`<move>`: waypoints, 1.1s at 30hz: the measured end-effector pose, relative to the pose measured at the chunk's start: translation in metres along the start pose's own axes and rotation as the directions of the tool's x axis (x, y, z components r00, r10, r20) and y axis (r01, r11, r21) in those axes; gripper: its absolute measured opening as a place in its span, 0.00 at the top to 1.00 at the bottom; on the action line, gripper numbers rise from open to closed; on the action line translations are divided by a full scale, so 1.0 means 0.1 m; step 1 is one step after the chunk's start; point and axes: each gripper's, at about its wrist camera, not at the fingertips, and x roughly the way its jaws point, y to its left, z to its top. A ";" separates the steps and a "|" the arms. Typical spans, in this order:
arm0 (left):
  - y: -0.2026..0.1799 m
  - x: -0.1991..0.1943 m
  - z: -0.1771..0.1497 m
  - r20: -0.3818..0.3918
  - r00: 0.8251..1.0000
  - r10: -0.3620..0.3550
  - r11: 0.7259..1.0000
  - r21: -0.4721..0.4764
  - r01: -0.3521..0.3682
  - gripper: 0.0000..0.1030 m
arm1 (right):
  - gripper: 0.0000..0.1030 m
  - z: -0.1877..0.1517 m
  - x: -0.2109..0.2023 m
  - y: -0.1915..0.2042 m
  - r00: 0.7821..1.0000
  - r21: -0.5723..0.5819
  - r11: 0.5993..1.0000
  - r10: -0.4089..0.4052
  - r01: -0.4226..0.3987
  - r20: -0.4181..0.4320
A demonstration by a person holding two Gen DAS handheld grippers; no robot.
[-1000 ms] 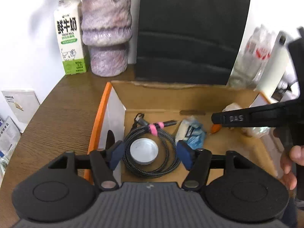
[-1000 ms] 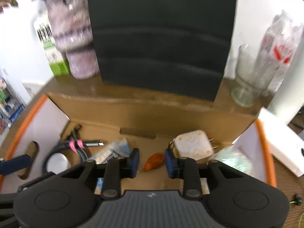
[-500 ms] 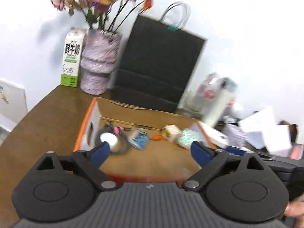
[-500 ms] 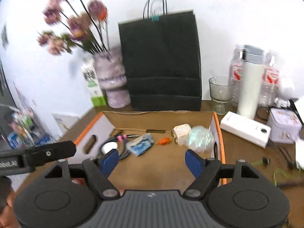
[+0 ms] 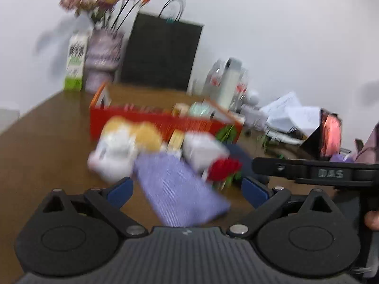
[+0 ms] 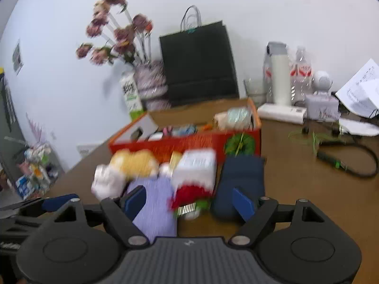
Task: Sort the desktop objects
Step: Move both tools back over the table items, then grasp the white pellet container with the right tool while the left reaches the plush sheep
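A red-and-orange cardboard box (image 5: 163, 124) (image 6: 180, 143) stands mid-table with small items inside. In front of it lies a blurred pile: a white and yellow plush toy (image 5: 123, 144) (image 6: 128, 165), a purple striped cloth (image 5: 180, 191) (image 6: 154, 210), a white box (image 5: 201, 150) (image 6: 196, 168), a red flower-like piece (image 5: 223, 168) (image 6: 189, 193) and a dark blue pouch (image 6: 239, 177). My left gripper (image 5: 187, 189) hovers over the purple cloth, its jaws opening, nothing pressed between them. My right gripper (image 6: 189, 201) stands open above the same pile, holding nothing.
A black paper bag (image 6: 199, 64), a vase of dried flowers (image 6: 151, 82) and a milk carton (image 6: 130, 94) line the wall behind the box. Bottles and a white flask (image 6: 280, 75), papers (image 6: 360, 87) and a black cable (image 6: 350, 163) crowd the right side.
Both grippers have drawn back out of the box and spread their jaws wide. The pile in front of the box has come into view beneath them.
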 end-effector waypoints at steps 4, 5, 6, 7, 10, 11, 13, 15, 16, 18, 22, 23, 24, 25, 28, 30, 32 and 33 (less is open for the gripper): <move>0.03 -0.03 -0.16 0.007 0.997 0.070 0.997 0.036 -0.071 0.02 | 0.22 -0.26 0.00 0.08 1.000 -0.013 1.000 -0.006 0.005 -0.031; 0.02 -0.04 -0.17 0.021 0.996 0.085 0.995 0.051 -0.086 0.02 | 0.19 -0.31 0.00 0.10 0.999 -0.027 1.000 -0.015 0.014 -0.034; 0.00 -0.04 -0.17 0.037 0.995 0.095 0.993 0.061 -0.097 0.02 | 0.17 -0.34 0.01 0.10 0.999 -0.027 0.999 -0.029 0.028 -0.034; 0.01 -0.04 -0.17 0.043 0.994 0.097 0.993 0.067 -0.100 0.02 | 0.17 -0.35 0.03 0.09 0.999 -0.020 0.999 -0.030 0.029 -0.038; 0.03 0.01 -0.18 0.016 0.993 0.116 0.990 0.073 -0.116 0.02 | 0.17 -0.39 0.05 0.05 0.998 0.010 1.000 -0.018 0.019 -0.057; 0.02 0.04 -0.19 0.000 0.993 0.119 0.990 0.081 -0.118 0.02 | 0.17 -0.40 0.06 0.05 0.998 0.002 1.000 -0.021 0.022 -0.057; 0.00 0.11 -0.19 -0.059 0.991 0.117 0.989 0.101 -0.110 0.02 | 0.17 -0.41 0.06 0.05 0.998 -0.004 1.000 -0.024 0.024 -0.056; -0.01 0.12 -0.20 -0.067 0.990 0.124 0.987 0.109 -0.117 0.02 | 0.17 -0.41 0.08 0.04 0.998 -0.006 0.999 -0.034 0.033 -0.061; -0.01 0.12 -0.21 -0.068 0.991 0.117 0.988 0.108 -0.109 0.02 | 0.17 -0.41 0.08 0.03 0.998 -0.002 1.000 -0.029 0.029 -0.060; 0.01 0.11 -0.21 -0.070 0.992 0.105 0.990 0.099 -0.098 0.02 | 0.17 -0.42 0.08 0.01 0.998 0.014 1.000 -0.016 0.016 -0.056; 0.02 0.09 -0.22 -0.060 0.992 0.109 0.991 0.090 -0.103 0.02 | 0.17 -0.41 0.09 -0.02 0.998 0.034 0.999 -0.006 0.008 -0.064; 0.02 0.09 -0.22 -0.058 0.992 0.110 0.990 0.091 -0.105 0.02 | 0.17 -0.41 0.09 -0.02 0.998 0.034 0.999 -0.004 0.006 -0.064; 0.02 0.08 -0.21 -0.058 0.992 0.109 0.991 0.090 -0.103 0.02 | 0.17 -0.41 0.09 -0.01 0.998 0.032 0.999 -0.002 0.004 -0.063; 0.02 0.09 -0.21 -0.062 0.993 0.105 0.991 0.090 -0.100 0.02 | 0.17 -0.41 0.10 -0.01 0.998 0.031 1.000 -0.003 0.005 -0.064; 0.01 0.11 -0.20 -0.072 0.991 0.110 0.991 0.090 -0.104 0.02 | 0.17 -0.40 0.11 0.00 0.998 0.028 1.000 -0.005 0.007 -0.069; 0.01 0.10 -0.20 -0.069 0.992 0.104 0.991 0.090 -0.097 0.02 | 0.17 -0.40 0.12 0.00 0.997 0.028 1.000 -0.008 0.010 -0.072; 0.01 0.10 -0.20 -0.062 0.992 0.108 0.991 0.088 -0.102 0.02 | 0.17 -0.39 0.13 -0.01 0.997 0.028 1.000 -0.008 0.010 -0.080; 0.02 0.09 -0.20 -0.053 0.992 0.118 0.990 0.082 -0.113 0.02 | 0.17 -0.39 0.14 -0.01 0.996 0.028 1.000 -0.009 0.011 -0.084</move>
